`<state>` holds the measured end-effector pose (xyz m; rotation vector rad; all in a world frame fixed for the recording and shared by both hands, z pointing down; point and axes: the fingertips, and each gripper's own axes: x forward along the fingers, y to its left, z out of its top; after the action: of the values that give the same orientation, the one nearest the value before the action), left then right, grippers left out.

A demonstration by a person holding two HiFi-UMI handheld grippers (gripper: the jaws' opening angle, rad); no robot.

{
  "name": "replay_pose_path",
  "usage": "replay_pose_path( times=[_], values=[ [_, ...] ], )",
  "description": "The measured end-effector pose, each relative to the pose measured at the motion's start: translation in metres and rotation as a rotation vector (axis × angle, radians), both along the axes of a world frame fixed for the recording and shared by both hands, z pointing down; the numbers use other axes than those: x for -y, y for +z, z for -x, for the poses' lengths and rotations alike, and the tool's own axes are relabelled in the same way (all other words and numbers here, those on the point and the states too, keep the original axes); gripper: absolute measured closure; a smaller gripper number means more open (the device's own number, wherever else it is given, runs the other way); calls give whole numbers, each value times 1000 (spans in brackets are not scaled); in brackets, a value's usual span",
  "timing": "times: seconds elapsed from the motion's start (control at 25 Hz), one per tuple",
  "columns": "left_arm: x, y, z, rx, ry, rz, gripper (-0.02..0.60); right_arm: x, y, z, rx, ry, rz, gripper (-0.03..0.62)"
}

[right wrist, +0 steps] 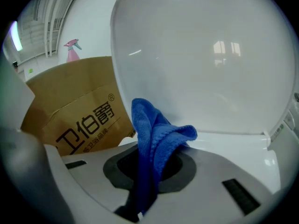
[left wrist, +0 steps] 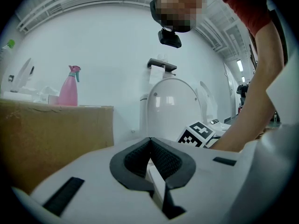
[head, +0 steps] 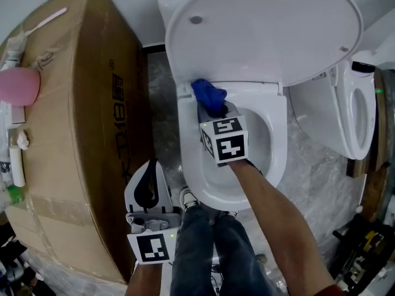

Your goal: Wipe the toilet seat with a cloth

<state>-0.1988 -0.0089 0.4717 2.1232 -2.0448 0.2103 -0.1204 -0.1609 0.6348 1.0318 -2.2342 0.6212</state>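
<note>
1. The jaws of my right gripper [head: 215, 111] are clamped on a soft blue microfibre cloth [right wrist: 154, 134]. It bunches past the tips at the back left of the white plastic toilet seat [head: 278, 142].
2. The cloth looks light and floppy. I judge that gripping its gathered middle leaves a wiping pad forward.
3. The jaws of my left gripper [left wrist: 150, 143] are pressed together and empty.

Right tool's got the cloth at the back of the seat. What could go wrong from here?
The blue cloth is pinched in the right tool only along a fold, so dragging could pull it free into the bowl. It works close under the raised lid; pushing further back might knock it. The bunched cloth may leave the hard tool tips rubbing the seat.
</note>
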Motion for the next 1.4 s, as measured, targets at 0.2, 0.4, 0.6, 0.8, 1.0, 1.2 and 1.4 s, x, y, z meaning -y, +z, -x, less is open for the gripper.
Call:
replay_pose_path(
  times=[0.2,0.4,0.6,0.8,1.0,1.2,1.4],
  values=[
    [7,-4,-19,-3,26,-10,566,18,0,-57,-37,86,-11,533],
    [13,-9,-37,-5,48,-16,566,26,-1,-101,-72,146,-19,533],
    [32,-41,-57,30,87,-98,566,21,-37,-117,14,190,-72,533],
    [47,-84,-77,15,108,-114,566,-9,-120,-131,119,219,-178,533],
    [58,-150,-96,-6,125,-149,566,-36,-213,-154,200,306,-245,533],
    [56,-218,-107,-42,123,-168,566,-54,-311,-169,243,334,-335,533],
    [43,-300,-114,-55,119,-186,566,-79,-420,-177,273,303,-436,533]
  ],
)
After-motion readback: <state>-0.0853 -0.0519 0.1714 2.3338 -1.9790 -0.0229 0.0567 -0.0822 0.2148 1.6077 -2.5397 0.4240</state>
